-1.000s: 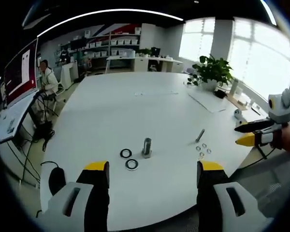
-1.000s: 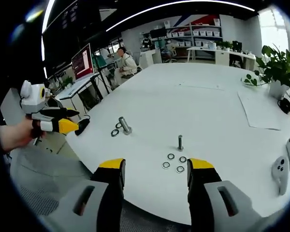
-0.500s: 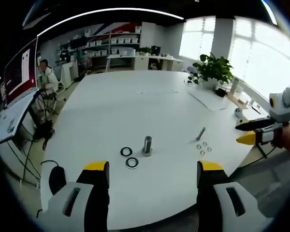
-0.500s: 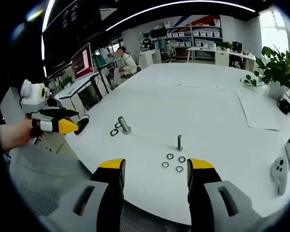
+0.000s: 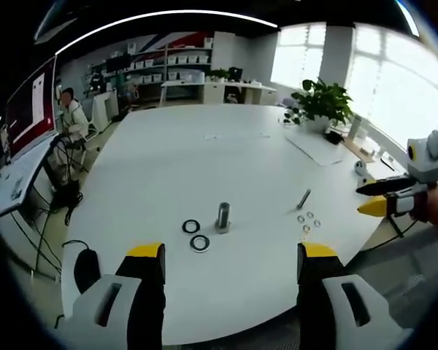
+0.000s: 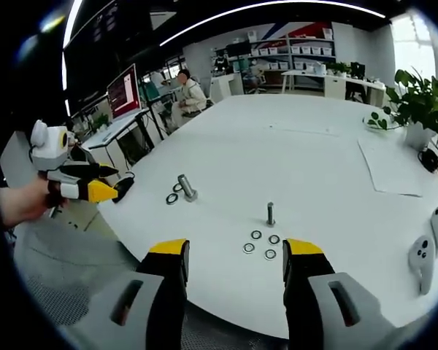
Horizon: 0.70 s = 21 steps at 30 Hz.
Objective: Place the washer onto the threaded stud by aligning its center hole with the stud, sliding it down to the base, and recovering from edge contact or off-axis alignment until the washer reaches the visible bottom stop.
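On the white table (image 5: 168,168) a thick threaded stud (image 5: 223,216) stands upright, with two large dark washers (image 5: 195,235) lying flat just left of it. A thin stud (image 5: 304,200) stands further right beside several small washers (image 5: 306,221). My left gripper (image 5: 230,251) is open and holds nothing, short of the table's near edge. In the right gripper view the thin stud (image 6: 270,214) and small washers (image 6: 260,244) lie just ahead of my open right gripper (image 6: 237,248). The thick stud (image 6: 185,187) stands further left. Each gripper shows hand-held at the other view's side: right gripper (image 5: 379,198), left gripper (image 6: 95,182).
A potted plant (image 5: 321,106) and a sheet of paper (image 5: 317,152) are at the table's far right. Two white controllers (image 6: 427,251) lie near the right edge. A black object (image 5: 84,268) with a cable hangs by the left corner. A person sits at a far desk (image 5: 69,117).
Both views have drifted very slightly. The studs and washers stay where they were and both grippers stay open.
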Motion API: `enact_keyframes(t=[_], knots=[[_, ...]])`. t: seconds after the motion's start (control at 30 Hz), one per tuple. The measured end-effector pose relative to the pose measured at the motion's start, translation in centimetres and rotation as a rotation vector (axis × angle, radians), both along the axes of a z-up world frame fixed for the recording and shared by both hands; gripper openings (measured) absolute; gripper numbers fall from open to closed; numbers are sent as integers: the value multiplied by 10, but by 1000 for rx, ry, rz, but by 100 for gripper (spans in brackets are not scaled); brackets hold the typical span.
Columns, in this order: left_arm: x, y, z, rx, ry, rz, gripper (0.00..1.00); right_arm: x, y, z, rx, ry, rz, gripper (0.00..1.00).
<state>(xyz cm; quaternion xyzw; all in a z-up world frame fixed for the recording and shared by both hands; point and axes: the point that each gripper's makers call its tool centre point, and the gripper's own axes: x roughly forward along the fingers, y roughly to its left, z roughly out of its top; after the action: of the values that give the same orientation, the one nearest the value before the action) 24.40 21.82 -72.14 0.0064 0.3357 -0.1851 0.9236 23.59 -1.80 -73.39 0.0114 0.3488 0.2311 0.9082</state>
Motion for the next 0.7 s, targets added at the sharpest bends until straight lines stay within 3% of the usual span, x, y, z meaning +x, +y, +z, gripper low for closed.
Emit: enact_keyframes(t=[0.7], knots=[[0, 2, -2, -5, 9, 7, 72, -3, -2, -8, -13, 29, -1, 54]])
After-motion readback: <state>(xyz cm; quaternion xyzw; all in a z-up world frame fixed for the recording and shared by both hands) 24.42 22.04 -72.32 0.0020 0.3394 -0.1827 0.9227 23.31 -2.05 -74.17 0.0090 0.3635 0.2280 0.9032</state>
